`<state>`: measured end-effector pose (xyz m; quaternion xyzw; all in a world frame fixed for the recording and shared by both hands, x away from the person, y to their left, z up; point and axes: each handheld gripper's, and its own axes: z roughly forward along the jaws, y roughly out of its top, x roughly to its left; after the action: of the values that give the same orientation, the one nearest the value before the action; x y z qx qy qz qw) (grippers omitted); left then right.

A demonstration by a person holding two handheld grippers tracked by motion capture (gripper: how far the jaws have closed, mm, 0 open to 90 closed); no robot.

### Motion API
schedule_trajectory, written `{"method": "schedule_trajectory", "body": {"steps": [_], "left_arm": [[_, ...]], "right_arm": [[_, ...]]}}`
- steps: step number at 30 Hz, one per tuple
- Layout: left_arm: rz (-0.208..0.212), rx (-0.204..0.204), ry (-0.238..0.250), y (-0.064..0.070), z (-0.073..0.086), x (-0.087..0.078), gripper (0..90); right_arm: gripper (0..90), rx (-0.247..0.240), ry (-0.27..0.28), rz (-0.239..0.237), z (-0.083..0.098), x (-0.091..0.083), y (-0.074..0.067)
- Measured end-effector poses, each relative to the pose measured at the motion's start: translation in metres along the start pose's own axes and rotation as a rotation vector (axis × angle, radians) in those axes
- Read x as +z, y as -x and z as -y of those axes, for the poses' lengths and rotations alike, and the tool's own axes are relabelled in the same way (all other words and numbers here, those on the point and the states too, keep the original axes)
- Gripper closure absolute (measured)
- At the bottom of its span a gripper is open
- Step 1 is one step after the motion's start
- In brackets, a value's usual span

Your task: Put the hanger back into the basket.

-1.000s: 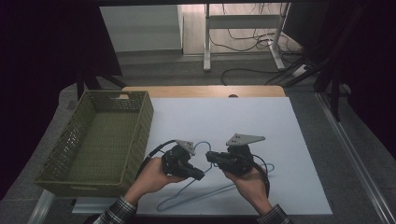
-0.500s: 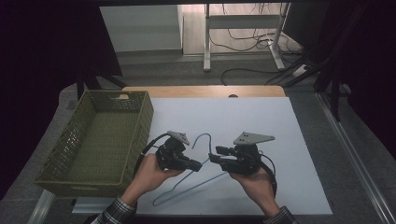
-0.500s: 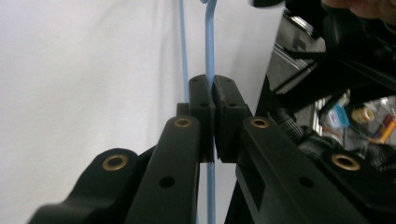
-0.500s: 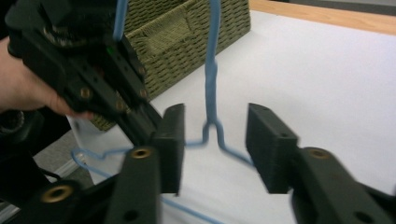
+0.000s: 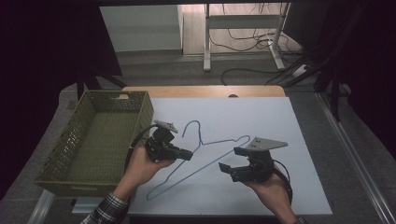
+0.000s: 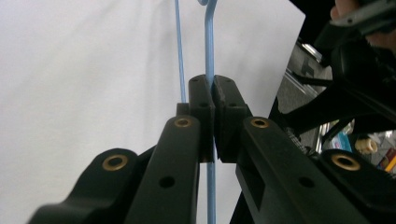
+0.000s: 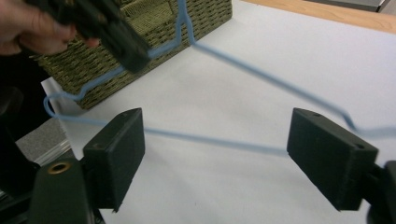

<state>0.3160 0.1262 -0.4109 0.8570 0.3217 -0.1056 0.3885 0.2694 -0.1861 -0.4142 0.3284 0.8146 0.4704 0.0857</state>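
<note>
Hand-over step, judged. Left gripper (image 5: 187, 155) clenches the blue wire hanger (image 5: 212, 147) at table centre; right gripper (image 5: 229, 159), at its four o'clock, has just been spreading its jaws, nothing pinched. Next: carry toward the basket (image 5: 70, 154), nine o'clock.

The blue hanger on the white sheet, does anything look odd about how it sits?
The hanger sits askew, slanted across the white sheet, hook toward the basket. The left gripper pinches one wire; the right gripper, jaws just opened, holds nothing.
</note>
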Motion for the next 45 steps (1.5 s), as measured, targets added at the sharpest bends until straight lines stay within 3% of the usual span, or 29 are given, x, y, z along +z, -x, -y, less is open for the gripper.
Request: {"method": "schedule_trajectory", "body": {"steps": [5, 14, 24, 36, 45], "left_arm": [[-0.016, -0.027, 0.019, -0.003, -0.006, -0.020, 87.8], [-0.047, -0.034, 0.038, -0.007, -0.018, -0.053, 87.9], [-0.146, -0.052, 0.058, -0.016, -0.023, -0.103, 87.9], [-0.248, -0.089, 0.103, -0.036, -0.004, -0.161, 87.9], [-0.337, -0.123, 0.143, -0.061, 0.029, -0.198, 87.9]], "right_arm": [[13.1, 0.037, -0.001, 0.011, 0.012, -0.014, 0.007], [6.4, 0.049, -0.024, 0.049, 0.028, -0.028, 0.015], [2.7, 0.042, -0.048, 0.111, 0.041, -0.038, 0.021], [1.6, 0.066, -0.052, 0.146, 0.053, -0.045, 0.028], [0.5, 0.089, -0.041, 0.160, 0.063, -0.047, 0.030]]}}
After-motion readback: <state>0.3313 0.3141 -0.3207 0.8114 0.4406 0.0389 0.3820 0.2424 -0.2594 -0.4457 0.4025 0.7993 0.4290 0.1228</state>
